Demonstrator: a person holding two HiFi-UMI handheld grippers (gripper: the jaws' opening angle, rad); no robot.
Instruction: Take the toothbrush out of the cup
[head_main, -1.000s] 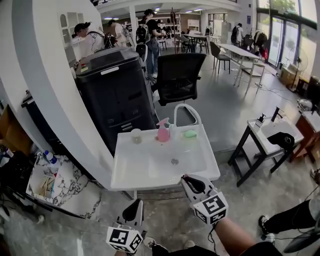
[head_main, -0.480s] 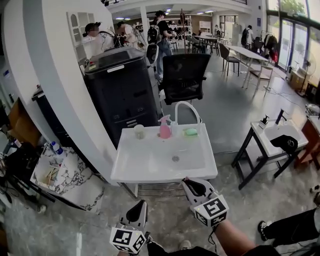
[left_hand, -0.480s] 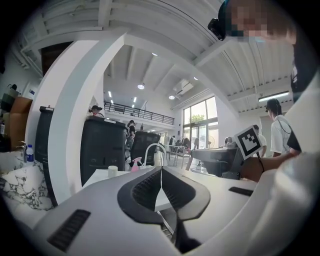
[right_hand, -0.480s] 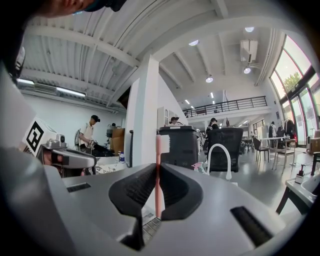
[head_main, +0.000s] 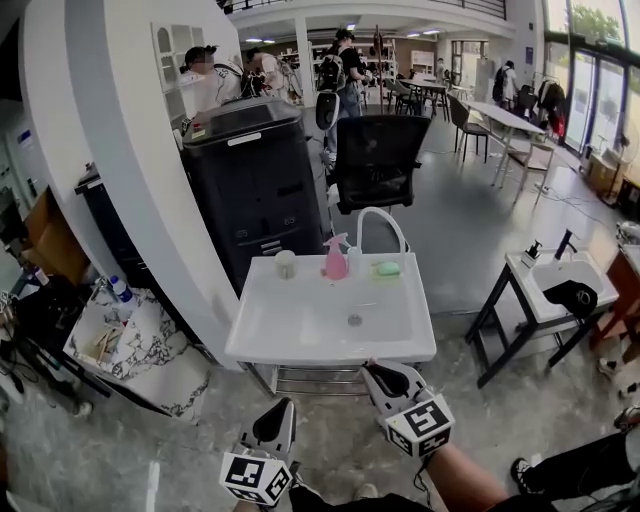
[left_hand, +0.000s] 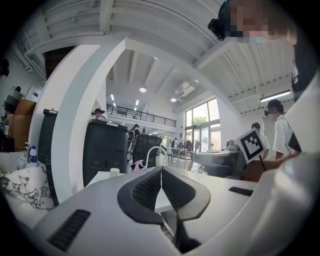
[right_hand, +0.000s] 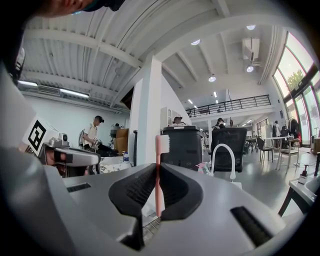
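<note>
My right gripper (right_hand: 158, 172) is shut on a pink toothbrush (right_hand: 158, 192), which stands upright between the jaws with its white bristle head (right_hand: 163, 142) above them. In the head view this right gripper (head_main: 385, 378) hovers at the front edge of the white sink (head_main: 300, 340). The pale cup (head_main: 286, 264) stands at the sink's back left, far from both grippers, and also shows small in the left gripper view as the cup (left_hand: 115, 172). My left gripper (left_hand: 161, 175) is shut with nothing in it, and in the head view the left gripper (head_main: 275, 420) sits lower, short of the sink.
A pink spray bottle (head_main: 335, 258), a white arched faucet (head_main: 380, 225) and a green soap (head_main: 385, 268) line the sink's back edge. A black cabinet (head_main: 250, 180) and office chair (head_main: 380, 160) stand behind. A second small sink (head_main: 560, 285) is at right, clutter at left.
The view has shifted a little and the sink looks slightly farther off. Both grippers keep their places at the bottom of the view, jaws unchanged.
</note>
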